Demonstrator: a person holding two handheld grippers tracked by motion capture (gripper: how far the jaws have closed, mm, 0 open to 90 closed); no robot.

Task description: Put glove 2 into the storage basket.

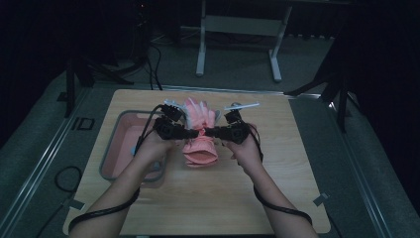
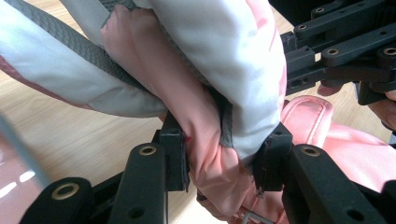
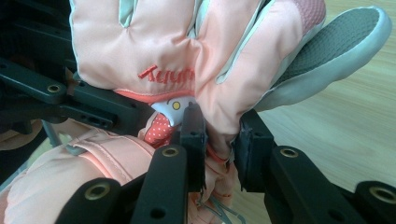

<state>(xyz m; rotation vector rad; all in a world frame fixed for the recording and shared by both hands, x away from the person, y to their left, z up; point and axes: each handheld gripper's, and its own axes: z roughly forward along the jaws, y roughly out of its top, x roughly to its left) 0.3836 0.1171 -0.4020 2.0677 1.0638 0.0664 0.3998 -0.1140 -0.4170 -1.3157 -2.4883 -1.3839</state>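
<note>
A padded pink and white glove [image 1: 200, 115] hangs above the wooden table [image 1: 223, 198], its fingers pointing away and a pink cuff [image 1: 200, 153] drooping below. My left gripper [image 1: 194, 133] comes in from the left and my right gripper [image 1: 209, 132] from the right, tips almost meeting at the glove's middle. In the left gripper view the left gripper [image 2: 224, 149] is shut on bunched pink and white fabric of the glove [image 2: 210, 93]. In the right gripper view the right gripper [image 3: 222, 135] is shut on the glove [image 3: 187, 42] just under red stitched lettering.
A pink tray with a grey rim [image 1: 124, 131] sits on the left part of the table, partly under the left forearm. Cables trail from both grippers over the table's near edge. A white desk frame [image 1: 237, 25] stands on the floor beyond the table.
</note>
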